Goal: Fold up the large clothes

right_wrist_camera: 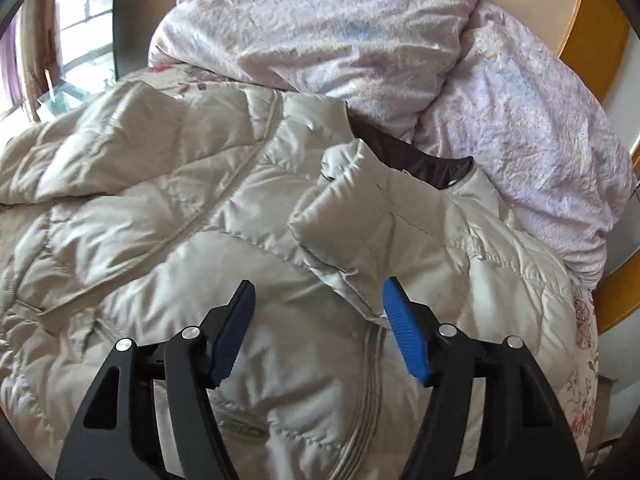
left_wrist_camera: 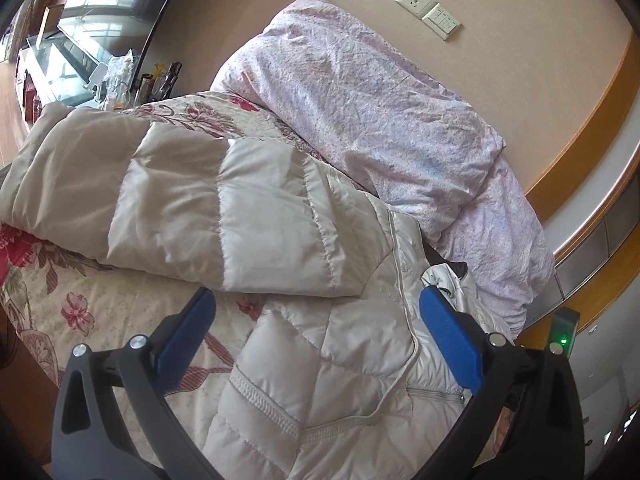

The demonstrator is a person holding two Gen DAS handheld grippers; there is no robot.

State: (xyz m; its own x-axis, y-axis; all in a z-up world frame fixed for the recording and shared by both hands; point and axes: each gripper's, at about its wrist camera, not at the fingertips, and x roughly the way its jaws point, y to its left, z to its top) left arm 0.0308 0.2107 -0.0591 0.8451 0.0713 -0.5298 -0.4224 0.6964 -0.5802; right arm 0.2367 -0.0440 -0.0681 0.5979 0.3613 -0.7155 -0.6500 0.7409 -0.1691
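A pale beige quilted down jacket (left_wrist_camera: 320, 360) lies spread on the bed, one sleeve (left_wrist_camera: 180, 200) folded across toward the left. In the right wrist view the jacket (right_wrist_camera: 180, 220) fills the frame, its collar (right_wrist_camera: 360, 208) and dark lining (right_wrist_camera: 420, 160) at centre. My left gripper (left_wrist_camera: 316, 304) is open above the jacket's front, near the sleeve's edge, and holds nothing. My right gripper (right_wrist_camera: 318, 292) is open just above the jacket's chest, below the collar, and holds nothing.
A crumpled pale pink duvet (left_wrist_camera: 380, 112) is piled at the head of the bed against the wall; it also shows in the right wrist view (right_wrist_camera: 400, 40). A floral bedspread (left_wrist_camera: 80, 308) covers the bed. A cluttered glass table (left_wrist_camera: 80, 72) stands far left.
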